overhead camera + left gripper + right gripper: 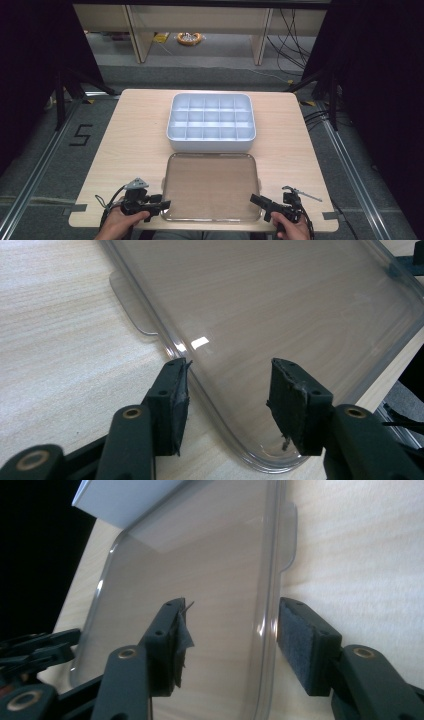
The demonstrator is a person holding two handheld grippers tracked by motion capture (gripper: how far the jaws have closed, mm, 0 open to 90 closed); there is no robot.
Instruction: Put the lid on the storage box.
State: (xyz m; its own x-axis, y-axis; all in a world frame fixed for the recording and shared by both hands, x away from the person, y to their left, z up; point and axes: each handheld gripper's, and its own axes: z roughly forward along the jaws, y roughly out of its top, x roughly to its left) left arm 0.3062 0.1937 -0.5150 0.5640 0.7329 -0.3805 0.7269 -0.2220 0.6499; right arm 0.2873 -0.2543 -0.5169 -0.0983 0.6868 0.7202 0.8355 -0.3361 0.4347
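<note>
A clear plastic lid [210,187] lies flat on the wooden table [135,140], just in front of a white compartment box [211,122]. My left gripper [166,204] sits at the lid's near-left corner. In the left gripper view it [230,390] is open, its jaws standing either side of the lid's rim [200,375]. My right gripper [254,198] is at the near-right corner. It [232,630] is open too, one jaw over the lid [200,580] and one outside the rim. Neither holds anything.
The lid has a small tab [132,310] on its left side and another [290,535] on its right. The table's front edge runs just below both hands. Behind the table, a yellow object [189,38] and cables lie on the floor; a taped "5" [81,135] is at the left.
</note>
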